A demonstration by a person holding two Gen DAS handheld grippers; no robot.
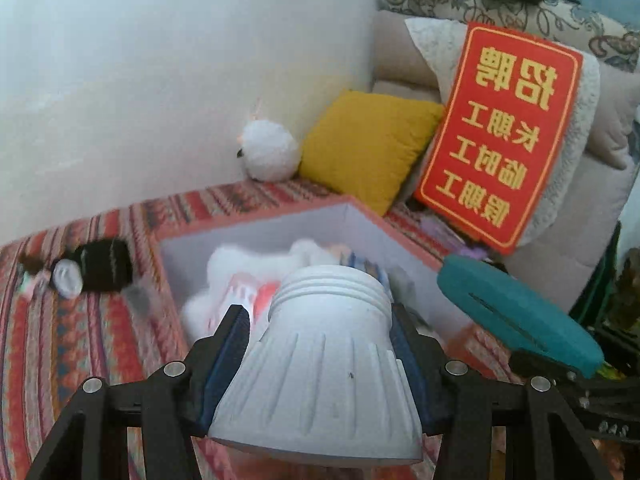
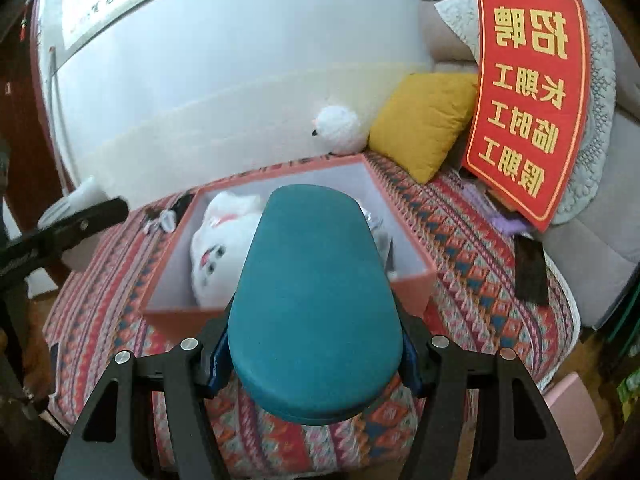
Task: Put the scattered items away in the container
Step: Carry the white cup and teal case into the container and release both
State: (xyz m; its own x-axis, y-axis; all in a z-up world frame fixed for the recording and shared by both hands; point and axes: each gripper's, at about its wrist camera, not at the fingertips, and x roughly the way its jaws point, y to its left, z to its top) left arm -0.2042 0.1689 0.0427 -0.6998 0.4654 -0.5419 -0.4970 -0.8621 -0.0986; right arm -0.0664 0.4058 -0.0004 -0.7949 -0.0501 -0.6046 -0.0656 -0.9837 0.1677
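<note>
Progress stands at a middle stage, judged from how the items lie. Both tools are loaded and neither load is in the container yet.

Left gripper (image 1: 320, 356): the jaws are clamped on a white ribbed object (image 1: 324, 364), bell-shaped with a ringed neck that points forward. The blue pads (image 1: 228, 348) press on its two flanks. The tool points forward and slightly down, with the neck of the load above the near part of the pink box (image 1: 256, 216). In my estimate, a release here drops the load inside or close to the near wall.

Right gripper (image 2: 316, 344): the jaws are clamped on a teal oval case (image 2: 312, 300), held by its near end, long axis forward. The far end of the case projects over the near wall of the box. In the left wrist view the same case shows at right, raised just beside the right-hand wall of the box. Whether it rests on the rim cannot be told.

The box stands open on the patterned cloth (image 2: 472, 256). It already holds a white plush toy (image 2: 220, 248) and, behind it, some smaller items too blurred to name.

Remaining work, past the box:
- A black and white item (image 1: 92, 268) lies on the cloth just outside the left-hand wall.
- A dark flat item (image 2: 530, 272) and a purple item (image 2: 508, 222) lie on the cloth at right, near the red sign (image 2: 528, 96).
- A round white plush (image 1: 268, 152) sits against the wall beside the yellow cushion (image 1: 364, 144). Whether these two count as scattered items cannot be judged.
</note>
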